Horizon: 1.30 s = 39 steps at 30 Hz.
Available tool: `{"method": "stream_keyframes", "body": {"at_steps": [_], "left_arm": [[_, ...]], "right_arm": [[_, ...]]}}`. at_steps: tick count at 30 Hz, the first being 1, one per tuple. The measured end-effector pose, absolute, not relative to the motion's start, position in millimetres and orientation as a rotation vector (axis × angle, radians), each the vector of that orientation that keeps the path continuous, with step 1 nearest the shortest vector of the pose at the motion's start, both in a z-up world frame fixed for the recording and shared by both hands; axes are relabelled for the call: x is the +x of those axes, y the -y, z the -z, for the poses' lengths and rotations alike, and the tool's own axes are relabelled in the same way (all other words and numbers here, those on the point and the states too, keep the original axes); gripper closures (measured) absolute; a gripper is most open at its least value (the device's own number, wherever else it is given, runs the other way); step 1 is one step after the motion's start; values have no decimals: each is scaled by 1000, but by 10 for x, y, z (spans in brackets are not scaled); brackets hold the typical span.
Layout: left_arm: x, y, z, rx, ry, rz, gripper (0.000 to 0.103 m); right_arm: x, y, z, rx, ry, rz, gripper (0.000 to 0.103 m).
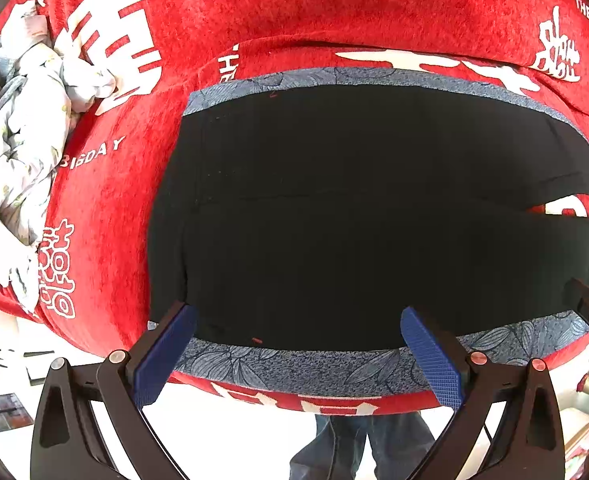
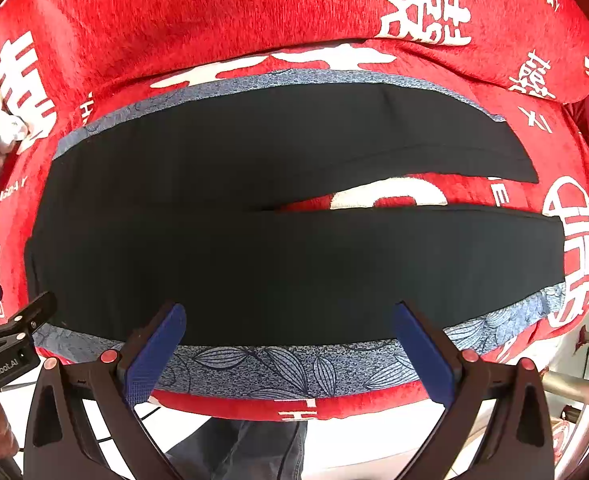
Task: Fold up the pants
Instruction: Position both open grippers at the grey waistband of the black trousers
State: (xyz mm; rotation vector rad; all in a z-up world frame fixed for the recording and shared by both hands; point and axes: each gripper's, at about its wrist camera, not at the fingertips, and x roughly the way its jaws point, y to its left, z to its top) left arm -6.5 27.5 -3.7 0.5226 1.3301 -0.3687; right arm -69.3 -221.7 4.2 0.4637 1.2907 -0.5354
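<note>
Black pants (image 2: 230, 264) flat on blue mat (image 2: 286, 368) — just beyond left gripper (image 1: 298, 344) and right gripper (image 2: 290, 340), fingers apart, empty.

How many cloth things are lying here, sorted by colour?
Black: 1, the pants, laid flat with legs apart.
Blue leaf-patterned: 1, the mat under them.
Red with white lettering: 1, the blanket.
Pale, crumpled: 1, the bundle at the far left.
Total: 4
</note>
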Motion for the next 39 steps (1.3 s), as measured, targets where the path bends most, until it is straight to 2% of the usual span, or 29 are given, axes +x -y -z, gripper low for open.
{"method": "stream_keyframes", "body": {"at_steps": [39], "left_arm": [[-87, -637, 263, 523, -1361, 320, 0]], "right_arm": [[-634, 1986, 164, 449, -1320, 515, 0]]}}
